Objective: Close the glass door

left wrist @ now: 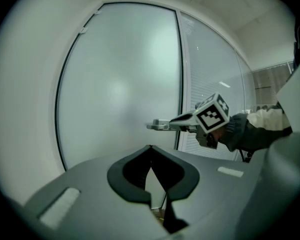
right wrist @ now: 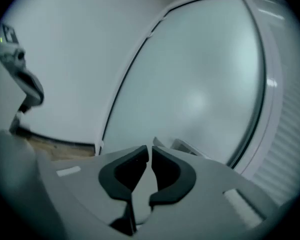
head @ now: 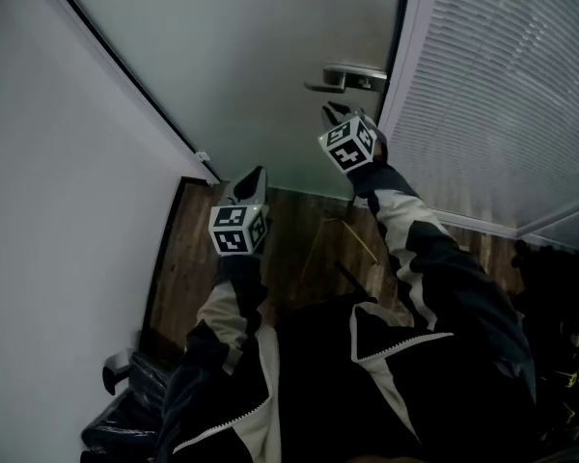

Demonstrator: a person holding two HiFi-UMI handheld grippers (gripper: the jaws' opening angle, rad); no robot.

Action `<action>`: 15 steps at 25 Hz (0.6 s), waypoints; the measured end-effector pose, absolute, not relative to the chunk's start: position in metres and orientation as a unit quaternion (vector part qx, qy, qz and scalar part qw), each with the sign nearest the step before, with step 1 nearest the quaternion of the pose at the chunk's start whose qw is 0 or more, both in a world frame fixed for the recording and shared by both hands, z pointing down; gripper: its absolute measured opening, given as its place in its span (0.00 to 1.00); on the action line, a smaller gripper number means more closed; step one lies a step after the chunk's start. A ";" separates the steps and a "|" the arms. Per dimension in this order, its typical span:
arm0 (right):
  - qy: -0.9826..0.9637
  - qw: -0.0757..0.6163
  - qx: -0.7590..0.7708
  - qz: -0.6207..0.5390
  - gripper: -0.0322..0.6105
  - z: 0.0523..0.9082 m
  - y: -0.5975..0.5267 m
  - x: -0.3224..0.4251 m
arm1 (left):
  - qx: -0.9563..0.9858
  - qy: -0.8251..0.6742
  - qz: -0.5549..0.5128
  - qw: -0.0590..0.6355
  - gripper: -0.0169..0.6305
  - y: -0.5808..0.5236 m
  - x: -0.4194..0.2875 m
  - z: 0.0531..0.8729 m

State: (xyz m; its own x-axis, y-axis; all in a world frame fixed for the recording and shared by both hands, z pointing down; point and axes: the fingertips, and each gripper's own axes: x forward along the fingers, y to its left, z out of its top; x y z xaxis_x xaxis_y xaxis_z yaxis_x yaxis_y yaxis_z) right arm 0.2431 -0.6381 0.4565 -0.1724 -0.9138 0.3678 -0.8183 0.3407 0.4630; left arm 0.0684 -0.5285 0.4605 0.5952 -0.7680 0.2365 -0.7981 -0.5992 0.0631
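The frosted glass door (head: 261, 56) fills the upper middle of the head view, with its metal lever handle (head: 352, 77) near the right edge. My right gripper (head: 330, 114) is raised just below the handle, apart from it; its jaws stand a thin slit apart with nothing between them. In the right gripper view the handle (right wrist: 186, 147) shows just beyond the tips of the right gripper (right wrist: 150, 149). My left gripper (head: 256, 174) hangs lower and further left, shut and empty, pointing at the door's lower part. From the left gripper view the handle (left wrist: 159, 125) and the right gripper (left wrist: 179, 119) line up.
A white wall (head: 58, 162) borders the door on the left. A panel with closed blinds (head: 502, 95) stands to the right of the door. Wooden floor (head: 299, 249) lies below. A dark chair (head: 125, 403) is at the bottom left, and dark clutter (head: 560, 307) sits at the right.
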 end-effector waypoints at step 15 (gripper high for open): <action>-0.796 0.130 0.590 0.034 0.05 0.433 -0.520 0.195 | 0.901 -0.425 0.053 0.072 0.03 -0.521 0.100 0.431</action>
